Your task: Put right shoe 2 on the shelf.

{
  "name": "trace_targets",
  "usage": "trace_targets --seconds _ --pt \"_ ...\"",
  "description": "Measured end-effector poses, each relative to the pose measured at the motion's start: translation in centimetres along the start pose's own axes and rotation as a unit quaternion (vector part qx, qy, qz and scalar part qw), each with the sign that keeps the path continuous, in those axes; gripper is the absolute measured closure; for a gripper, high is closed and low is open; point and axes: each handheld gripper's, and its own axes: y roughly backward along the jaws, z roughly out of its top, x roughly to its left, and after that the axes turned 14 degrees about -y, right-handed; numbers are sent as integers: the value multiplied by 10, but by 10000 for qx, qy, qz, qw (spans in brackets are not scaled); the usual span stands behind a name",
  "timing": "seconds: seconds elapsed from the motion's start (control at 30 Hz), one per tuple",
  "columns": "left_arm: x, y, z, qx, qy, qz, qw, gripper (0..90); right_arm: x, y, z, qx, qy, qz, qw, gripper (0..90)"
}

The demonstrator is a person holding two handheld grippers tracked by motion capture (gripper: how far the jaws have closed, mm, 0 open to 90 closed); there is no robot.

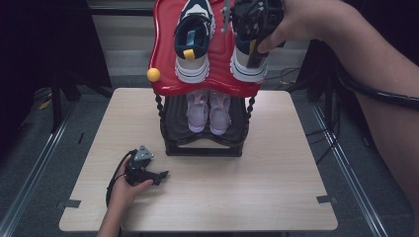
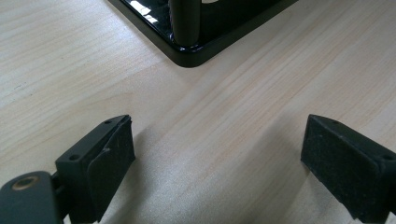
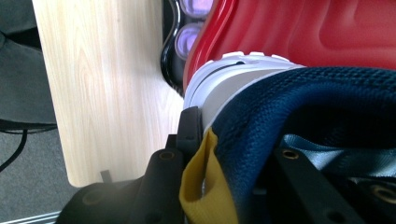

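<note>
while our right gripper (image 1: 253,47) sits at the top shelf of the rack, its jaws are clamped on the heel of the right-hand sneaker (image 1: 248,61): in the right gripper view one jaw presses the outside of the white heel and the other goes inside the navy collar, with the yellow pull tab (image 3: 203,186) just beside the outer jaw. the sneaker's sole rests on the red top shelf (image 1: 165,49), directly under the gripper. its mate, the second sneaker (image 1: 193,42), stands just beside the gripper on the same shelf. below the gripper, on the black lower shelf (image 1: 173,116), we see a pair of pink shoes (image 1: 209,111).

our left gripper (image 1: 160,176) lies low over the table (image 1: 276,168), well apart from the right gripper, jaws spread wide with nothing between them; the rack's black base corner (image 2: 187,53) is ahead of its jaws.
</note>
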Motion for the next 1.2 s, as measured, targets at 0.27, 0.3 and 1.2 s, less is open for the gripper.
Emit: trace_targets --seconds 0.27,0.3,1.2 --pt "0 0 0 1 1 9 10000 90 -4 -14 15 46 123 -96 9999 731" --pt "0 0 0 -3 4 3 10000 90 -4 -15 17 55 120 -120 9998 731" --pt "0 0 0 19 -27 -13 10000 90 -10 -38 37 -65 -46 -145 9999 728"
